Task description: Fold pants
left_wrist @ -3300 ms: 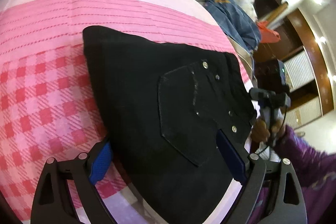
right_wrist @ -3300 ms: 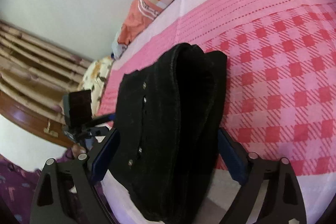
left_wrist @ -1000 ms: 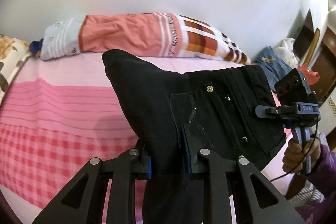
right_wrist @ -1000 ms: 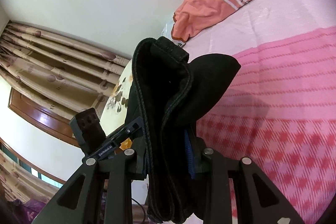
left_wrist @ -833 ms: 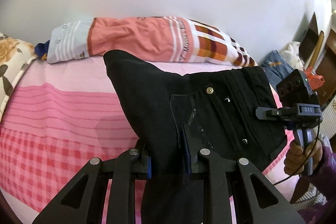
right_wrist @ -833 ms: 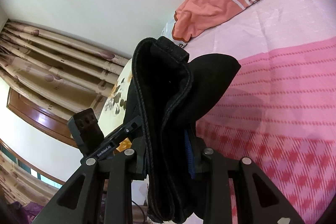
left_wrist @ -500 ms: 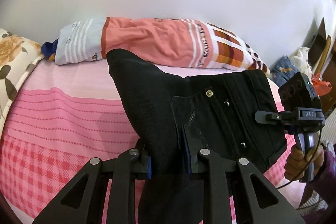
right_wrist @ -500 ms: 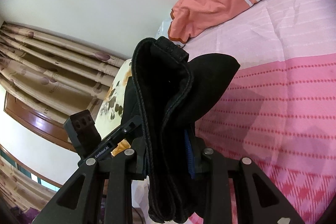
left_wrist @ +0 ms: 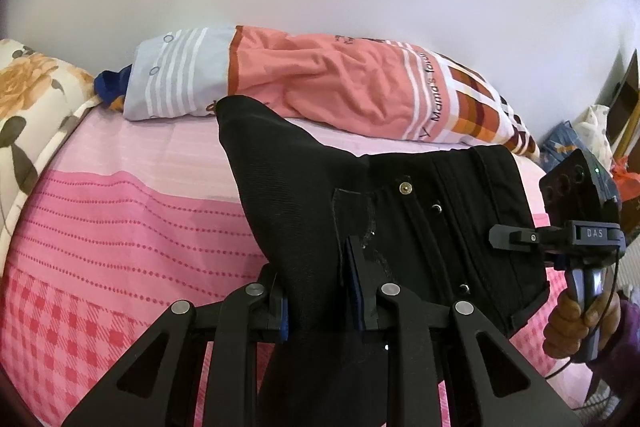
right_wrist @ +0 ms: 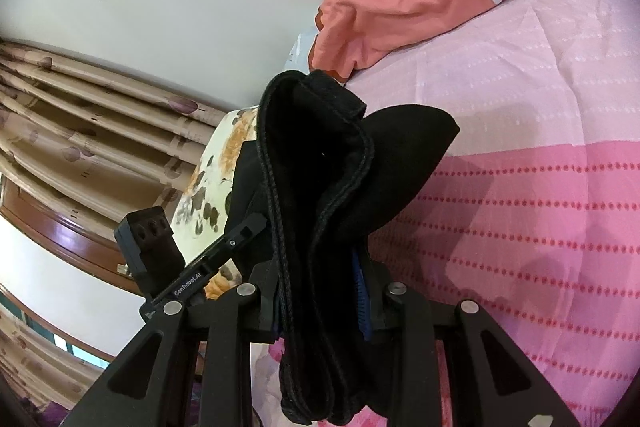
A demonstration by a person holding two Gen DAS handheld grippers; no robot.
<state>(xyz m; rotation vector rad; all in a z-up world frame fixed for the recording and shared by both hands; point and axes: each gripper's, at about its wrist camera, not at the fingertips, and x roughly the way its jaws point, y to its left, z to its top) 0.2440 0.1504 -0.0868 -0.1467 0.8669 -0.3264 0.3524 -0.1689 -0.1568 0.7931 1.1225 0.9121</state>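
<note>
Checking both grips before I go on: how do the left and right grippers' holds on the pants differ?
The left gripper pinches a thinner fold near the pocket; the right gripper clamps a thick stacked bundle at the waistband. So the left jaws sit closer together than the right. Both are shut on the black pants, holding them above the pink bedsheet.

Pink bedsheet (left_wrist: 120, 227) — striped pillow (left_wrist: 320, 83) on it (curtains (right_wrist: 80, 131) beyond).

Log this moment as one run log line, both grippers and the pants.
step: carrying folded pants | left gripper: shut on black pants | right gripper: shut on black pants | pants: lifted above pink bedsheet
</note>
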